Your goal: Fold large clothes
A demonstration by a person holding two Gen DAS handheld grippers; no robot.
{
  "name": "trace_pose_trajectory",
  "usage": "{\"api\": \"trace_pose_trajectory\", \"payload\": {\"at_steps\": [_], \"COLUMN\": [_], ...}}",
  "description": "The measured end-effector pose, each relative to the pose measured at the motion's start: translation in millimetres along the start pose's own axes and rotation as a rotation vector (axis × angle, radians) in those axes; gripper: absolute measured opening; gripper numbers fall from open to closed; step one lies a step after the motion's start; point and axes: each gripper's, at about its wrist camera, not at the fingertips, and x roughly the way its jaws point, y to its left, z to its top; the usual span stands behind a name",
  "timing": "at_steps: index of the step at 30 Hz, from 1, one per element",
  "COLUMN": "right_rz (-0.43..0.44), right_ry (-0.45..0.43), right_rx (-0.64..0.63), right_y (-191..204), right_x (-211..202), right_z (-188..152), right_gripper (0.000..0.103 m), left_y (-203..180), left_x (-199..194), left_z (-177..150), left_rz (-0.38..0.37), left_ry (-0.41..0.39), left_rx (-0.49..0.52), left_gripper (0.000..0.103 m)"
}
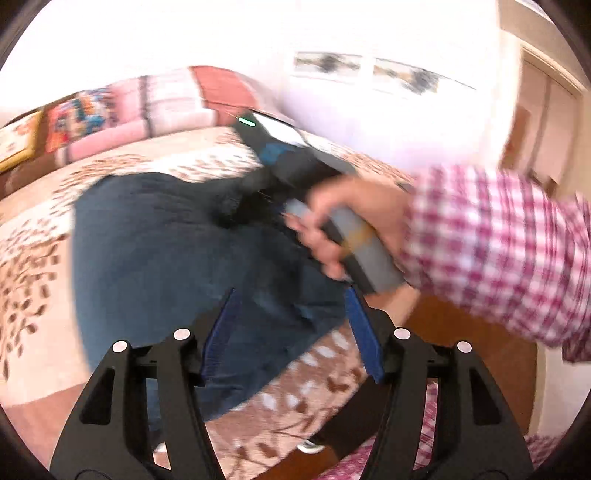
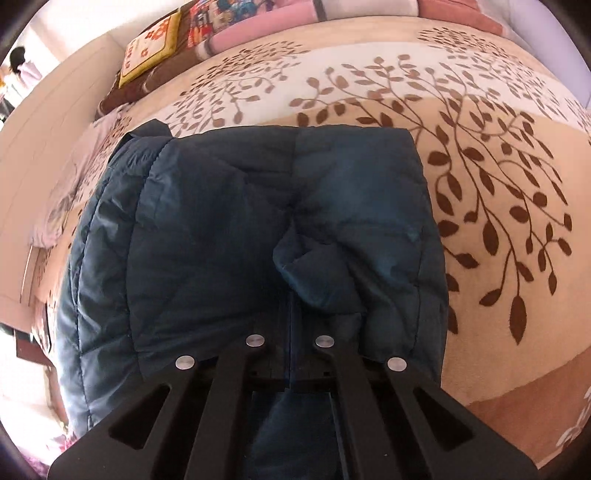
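Lying folded on the bedspread (image 2: 491,122), the jacket (image 2: 258,221) is a dark blue quilted bundle with stitched seams along its left side and a straight far edge. The right gripper (image 2: 291,295) has its fingers drawn together on a puckered fold of the jacket at the near middle of the bundle; the fabric bunches up just ahead of the pinch. From the left wrist view the picture is blurred, but the left gripper (image 1: 291,325) is plainly spread apart, its blue pads (image 1: 364,332) wide of each other and hanging above the near edge of the jacket (image 1: 155,251) with nothing between them. Beyond it a hand (image 1: 354,218) in a pink checked sleeve (image 1: 498,251) grips the grey handle of the right gripper (image 1: 258,206), whose black body reaches down onto the jacket's far side. The bedspread (image 1: 33,266) is cream and tan with a brown leaf print. Pillows (image 2: 236,26) in pink and bright patterns lie along the far side of the bed, and a yellow-edged cushion (image 2: 151,55) sits at their left end.
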Motion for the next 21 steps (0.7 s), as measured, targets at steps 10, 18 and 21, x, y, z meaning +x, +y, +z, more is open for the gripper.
{"api": "trace_pose_trajectory", "payload": {"at_steps": [10,18,21], "right_rz": [0.006,-0.014,-0.016], "right_ry": [-0.077,-0.088,-0.081], "right_rx": [0.022,0.025,0.032], "right_y": [-9.3,-10.0,-10.9], "right_x": [4.8,6.9,8.1], "right_z": [-14.4,-18.0,-17.3], "right_gripper": [0.000,0.000,0.000], "left_y": [21.5,28.0,32.7], "left_x": [26.4,41.7,45.2], "left_z": [-12.9,-14.5,-15.8], "left_rz": [0.147,0.147,0.132], "left_ry": [0.105,0.138,0.146], "left_rx": [-0.005,-0.021,-0.039], "left_gripper": [0.059,0.059,0.059]}}
